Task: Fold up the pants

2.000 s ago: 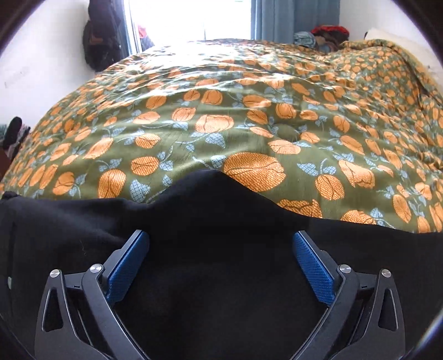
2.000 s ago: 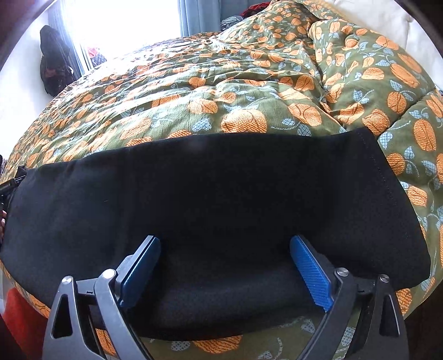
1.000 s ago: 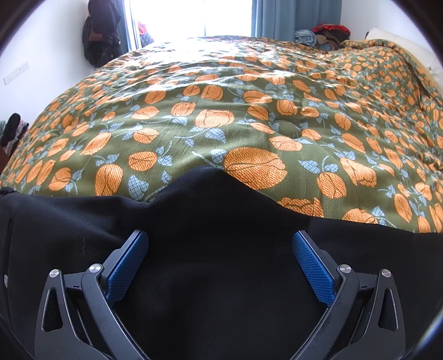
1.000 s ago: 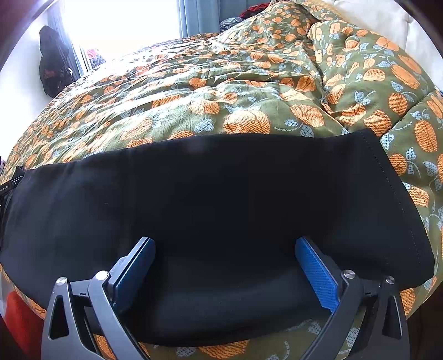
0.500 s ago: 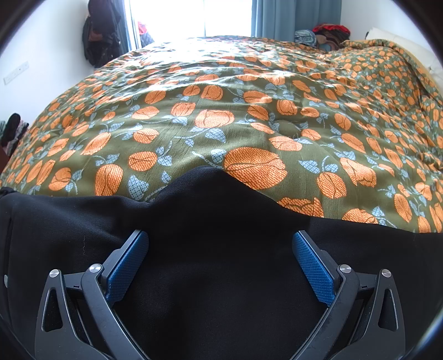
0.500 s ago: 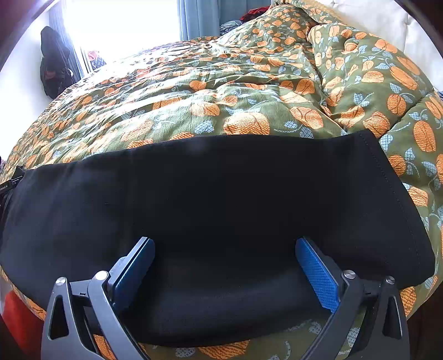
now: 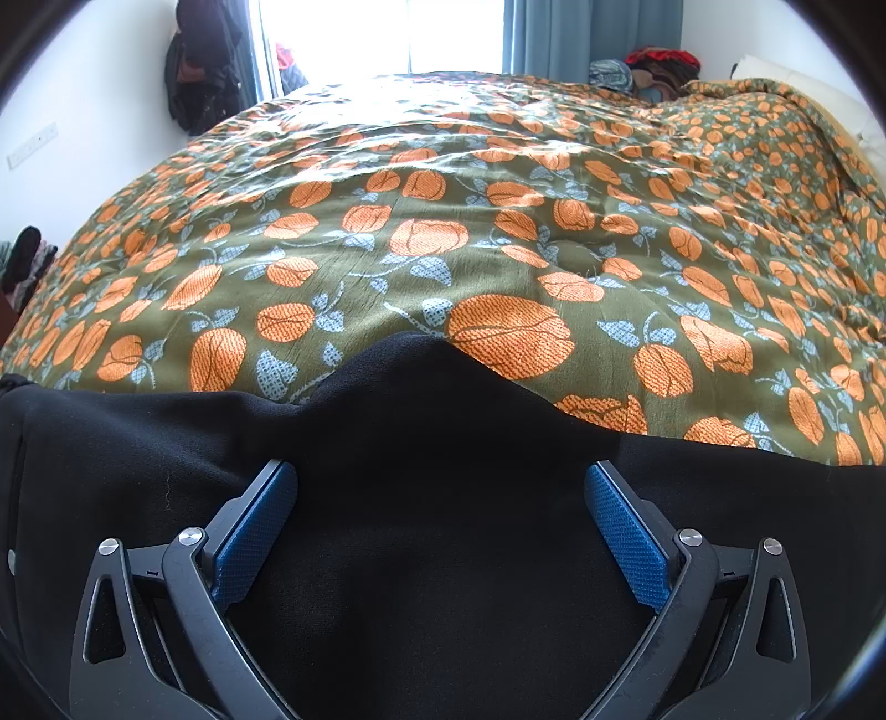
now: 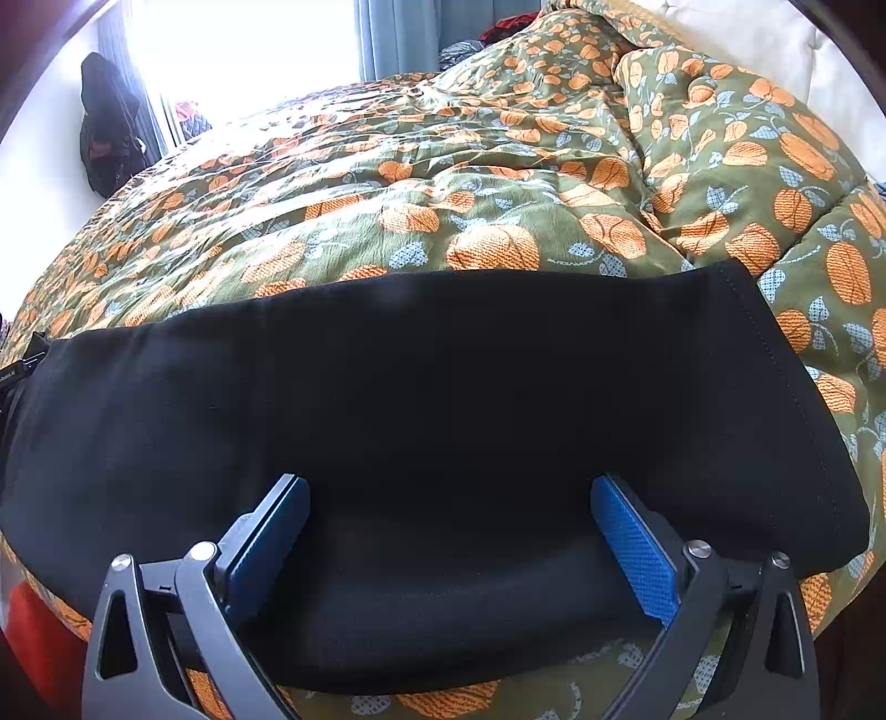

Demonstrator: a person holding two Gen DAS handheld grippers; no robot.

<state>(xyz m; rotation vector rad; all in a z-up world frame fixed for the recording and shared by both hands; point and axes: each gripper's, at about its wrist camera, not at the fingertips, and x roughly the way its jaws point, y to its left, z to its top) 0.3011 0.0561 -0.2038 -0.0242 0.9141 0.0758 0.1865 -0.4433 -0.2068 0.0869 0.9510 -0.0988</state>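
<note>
Daylight floods in from the window [image 7: 382, 33] at the far end of the room, blown out to pure white in both views. Glare washes over the far part of the quilt [image 7: 443, 183], bleaching its pattern there. The black pants [image 8: 443, 399] read as a near featureless dark mass with little fold detail. Fisheye curvature bends the scene strongly, and dark vignetting fills the corners. Focus is sharp nearby
</note>
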